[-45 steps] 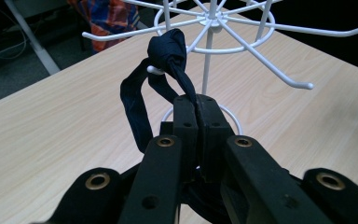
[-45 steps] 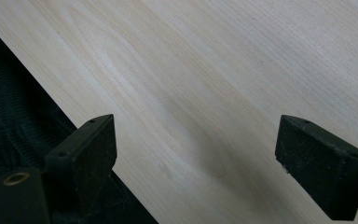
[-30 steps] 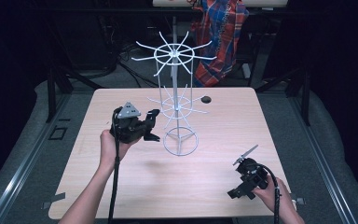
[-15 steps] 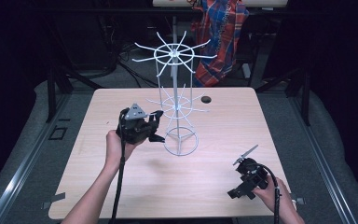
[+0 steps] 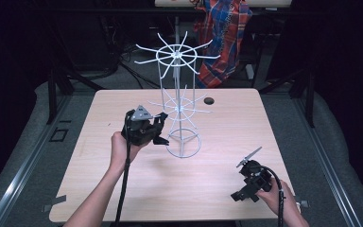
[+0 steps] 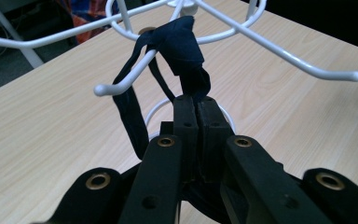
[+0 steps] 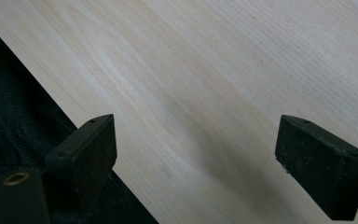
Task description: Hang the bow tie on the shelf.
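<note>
A white wire rack [image 5: 177, 90] with two tiers of hooks stands mid-table on a ring base [image 5: 183, 144]. My left gripper [image 5: 159, 122] is just left of its pole, level with the lower tier. In the left gripper view that gripper [image 6: 196, 105] is shut on a dark navy fabric band [image 6: 182, 46]. The band is draped over a lower-tier hook [image 6: 126, 79], with a loop hanging below it. My right gripper [image 5: 238, 195] sits low near the table's front right corner. Its jaws stand wide apart in the right gripper view [image 7: 196, 144], with bare wood between them.
A small dark round thing [image 5: 209, 100] lies on the table [image 5: 123, 194] behind the rack. A plaid cloth [image 5: 224, 38] hangs beyond the far edge. The table's front edge runs close by the right gripper [image 7: 37, 98].
My left gripper has moved right, up to the rack, carrying the band to a lower-tier hook. The right gripper has stayed put.
</note>
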Motion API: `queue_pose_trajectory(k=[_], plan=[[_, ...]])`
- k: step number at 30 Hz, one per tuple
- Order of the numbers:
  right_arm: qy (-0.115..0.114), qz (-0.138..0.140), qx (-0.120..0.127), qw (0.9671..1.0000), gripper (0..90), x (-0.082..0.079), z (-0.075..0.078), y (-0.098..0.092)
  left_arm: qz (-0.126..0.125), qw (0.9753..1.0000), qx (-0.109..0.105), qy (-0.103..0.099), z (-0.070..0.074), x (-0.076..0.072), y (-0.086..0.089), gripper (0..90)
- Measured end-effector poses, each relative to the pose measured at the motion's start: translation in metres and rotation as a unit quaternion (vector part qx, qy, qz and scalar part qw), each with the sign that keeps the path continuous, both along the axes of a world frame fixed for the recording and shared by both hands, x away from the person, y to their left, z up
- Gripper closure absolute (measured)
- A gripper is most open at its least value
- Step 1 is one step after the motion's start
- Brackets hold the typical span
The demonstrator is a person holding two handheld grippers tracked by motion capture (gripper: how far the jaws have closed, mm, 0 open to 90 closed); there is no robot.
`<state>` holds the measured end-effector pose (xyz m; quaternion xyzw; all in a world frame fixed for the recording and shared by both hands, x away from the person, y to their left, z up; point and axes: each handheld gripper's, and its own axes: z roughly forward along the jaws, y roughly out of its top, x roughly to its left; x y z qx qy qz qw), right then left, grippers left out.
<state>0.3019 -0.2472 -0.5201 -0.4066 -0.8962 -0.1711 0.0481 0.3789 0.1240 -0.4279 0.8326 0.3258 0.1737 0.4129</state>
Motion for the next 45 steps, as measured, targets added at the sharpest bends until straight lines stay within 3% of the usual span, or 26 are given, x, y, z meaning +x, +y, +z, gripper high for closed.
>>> queue_pose_trajectory(k=[8,15,45], plan=[[0.0,0.001,0.002,1.0,12.3,0.0,0.0,0.0,0.014,0.9997,0.009,-0.02,-0.007,-0.001,-0.004,87.3],[0.001,0.0,0.003,1.0,12.3,0.0,0.0,0.001,0.018,0.9997,0.006,-0.016,-0.013,0.0,-0.003,85.2],[0.002,0.002,0.005,1.0,12.3,0.0,0.0,0.0,0.014,0.9998,0.0,-0.012,-0.011,0.0,0.002,78.9]])
